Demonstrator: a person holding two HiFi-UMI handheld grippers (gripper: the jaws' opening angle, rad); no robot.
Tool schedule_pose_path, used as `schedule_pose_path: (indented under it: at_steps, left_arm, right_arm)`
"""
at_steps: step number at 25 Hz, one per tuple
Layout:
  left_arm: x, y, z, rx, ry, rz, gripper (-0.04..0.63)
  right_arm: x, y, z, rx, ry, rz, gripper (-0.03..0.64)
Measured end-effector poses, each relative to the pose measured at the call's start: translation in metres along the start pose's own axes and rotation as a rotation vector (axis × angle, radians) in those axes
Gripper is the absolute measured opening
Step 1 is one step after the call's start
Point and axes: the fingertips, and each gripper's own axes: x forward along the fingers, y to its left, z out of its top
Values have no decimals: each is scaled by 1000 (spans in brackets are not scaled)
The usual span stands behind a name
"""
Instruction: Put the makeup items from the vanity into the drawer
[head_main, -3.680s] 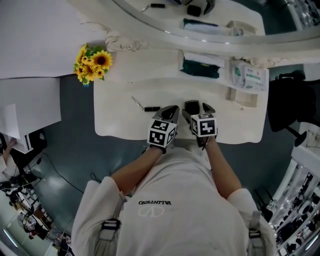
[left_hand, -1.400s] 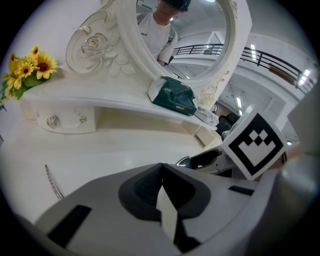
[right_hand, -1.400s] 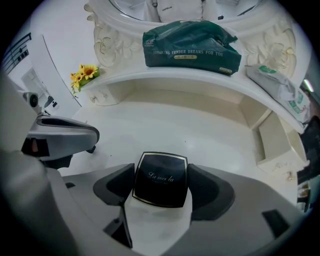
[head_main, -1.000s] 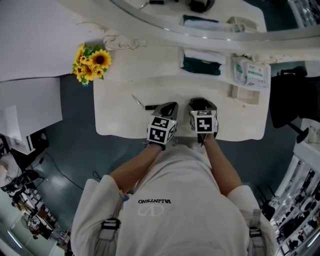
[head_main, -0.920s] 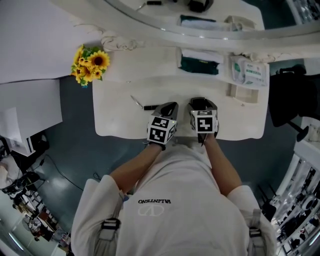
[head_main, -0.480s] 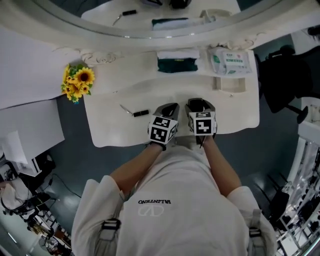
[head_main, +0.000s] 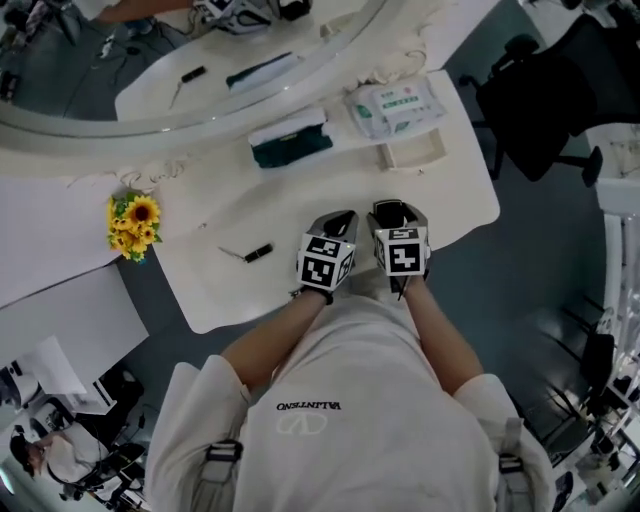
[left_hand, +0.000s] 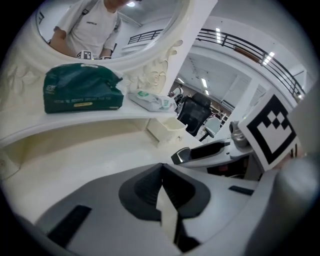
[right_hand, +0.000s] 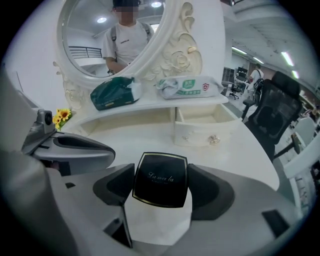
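Note:
My right gripper (right_hand: 161, 187) is shut on a black square compact (right_hand: 160, 176) with a gold rim and script lettering, held flat between its pads. In the head view the right gripper (head_main: 396, 213) and compact (head_main: 388, 212) hover over the vanity top (head_main: 330, 190) near its front edge. The left gripper (head_main: 336, 222) is beside it, its jaws shut together with nothing between them (left_hand: 162, 172). A small white drawer (right_hand: 200, 122) stands open on the vanity (head_main: 413, 152), beyond the right gripper. A black makeup stick (head_main: 258, 252) lies to the left.
On the shelf under the round mirror (head_main: 190, 110) sit a green tissue pack (head_main: 290, 148) and a wipes pack (head_main: 393, 104). Sunflowers (head_main: 133, 224) stand at the vanity's left end. A black office chair (head_main: 530, 100) is off the right side.
The head view has swung, so the vanity now lies tilted and further left in the picture. Both grippers stay side by side before the body, the right one still holding the compact.

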Motion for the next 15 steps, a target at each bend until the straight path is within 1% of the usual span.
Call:
schedule_pose_path:
  at_steps: [8, 15]
  left_arm:
    - [27, -43, 13, 67, 25, -71, 0]
    - [43, -66, 18, 95, 36, -92, 0]
  right_arm:
    - [-20, -42, -6, 75, -39, -49, 342]
    - [-29, -64, -11, 109, -52, -61, 344]
